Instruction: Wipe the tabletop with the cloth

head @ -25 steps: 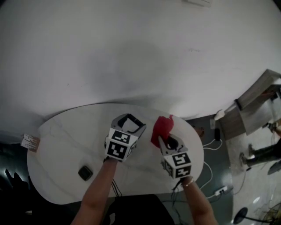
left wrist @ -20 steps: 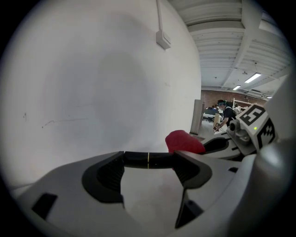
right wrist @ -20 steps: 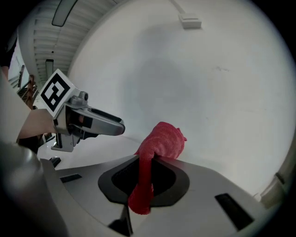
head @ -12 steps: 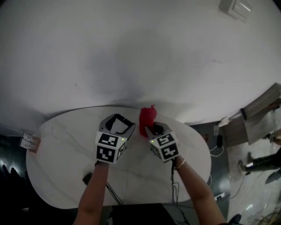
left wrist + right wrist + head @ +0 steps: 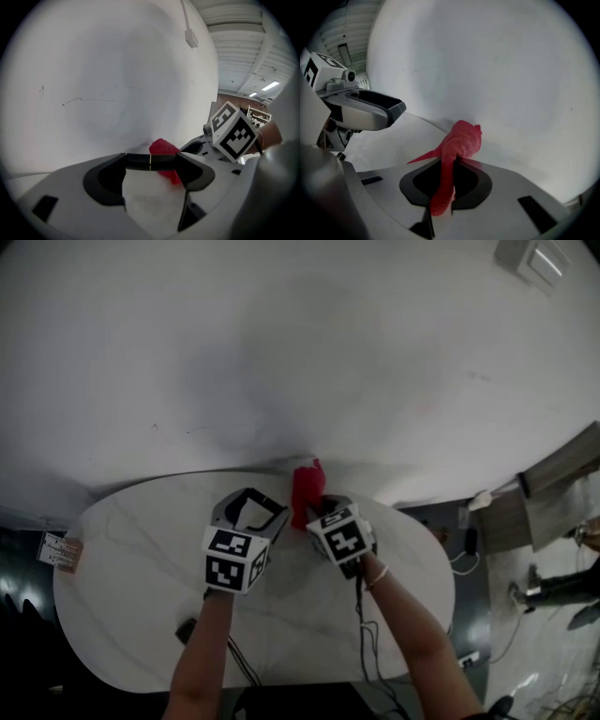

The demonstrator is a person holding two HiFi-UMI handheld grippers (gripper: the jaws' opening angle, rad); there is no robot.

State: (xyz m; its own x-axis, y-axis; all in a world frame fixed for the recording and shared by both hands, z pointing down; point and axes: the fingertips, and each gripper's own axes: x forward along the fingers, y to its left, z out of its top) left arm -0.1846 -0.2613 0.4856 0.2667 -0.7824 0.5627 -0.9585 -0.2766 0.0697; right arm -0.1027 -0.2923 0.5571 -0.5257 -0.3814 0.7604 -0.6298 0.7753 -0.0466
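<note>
Jaws of the right gripper [image 5: 446, 165] pinch tight on the one red cloth [image 5: 461, 138], bunched just ahead of them above the white tabletop [image 5: 131, 540], while the left gripper [image 5: 150, 161] alongside is closed tip to tip on nothing.

cloth [image 5: 306, 489]: lower part hidden behind right gripper [image 5: 317, 517] in head view; half screened by left gripper [image 5: 150, 161] tips in left gripper view | small dark object [image 5: 184, 628]: partly under left forearm [image 5: 202, 657], kind indeterminable | label [image 5: 58, 551] at table [image 5: 122, 549] edge: print too small | floor clutter [image 5: 553, 592]: cut off, indistinct
</note>
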